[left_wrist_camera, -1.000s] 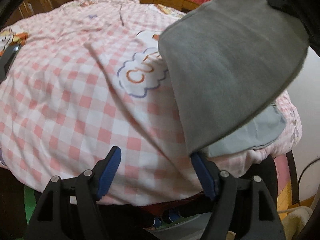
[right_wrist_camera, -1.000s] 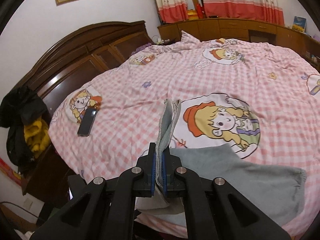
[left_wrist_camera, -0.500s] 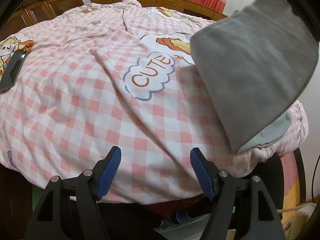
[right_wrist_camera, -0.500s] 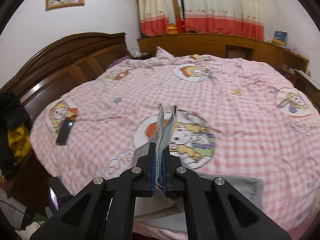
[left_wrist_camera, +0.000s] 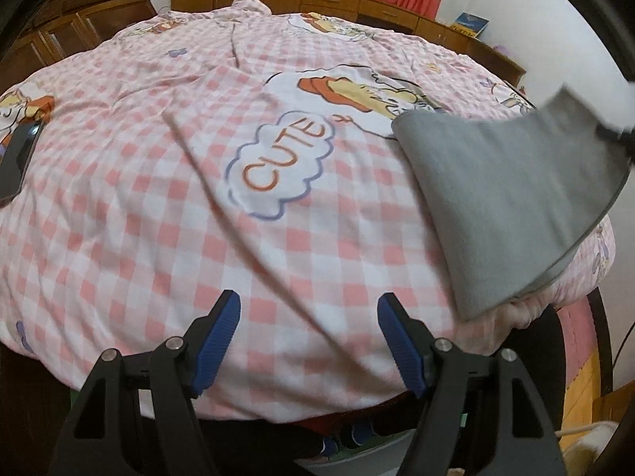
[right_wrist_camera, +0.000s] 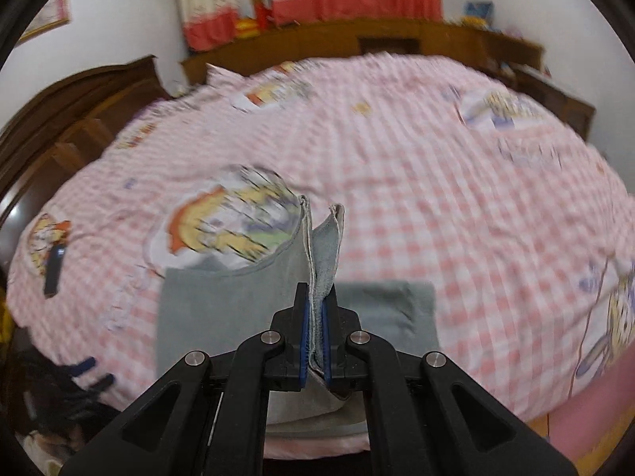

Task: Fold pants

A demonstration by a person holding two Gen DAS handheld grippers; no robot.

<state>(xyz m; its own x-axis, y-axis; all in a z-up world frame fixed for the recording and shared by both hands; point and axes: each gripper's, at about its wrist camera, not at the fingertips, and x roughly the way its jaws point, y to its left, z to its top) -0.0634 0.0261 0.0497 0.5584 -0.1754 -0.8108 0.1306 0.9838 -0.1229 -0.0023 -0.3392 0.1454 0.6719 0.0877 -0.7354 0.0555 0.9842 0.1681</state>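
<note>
A bed (left_wrist_camera: 119, 238) is carrying everything, spread with a pink-and-white checked quilt (right_wrist_camera: 436, 182) printed with cartoon children and the word "CUTE". Grey pants (right_wrist_camera: 222, 317) are lying partly on the quilt near its front edge, and a dark phone (left_wrist_camera: 18, 158) is resting far off at the left

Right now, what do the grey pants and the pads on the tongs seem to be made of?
The grey pants look like soft knit fabric, perhaps fleece or jersey: matte, slightly fuzzy, draping limply from the shut right tongs, with stitched edges. The left tongs are open; their blue pads look like ribbed rubber or soft plastic, judging by fine grooves and a dull sheen. The black arms seem to be hard plastic.
</note>
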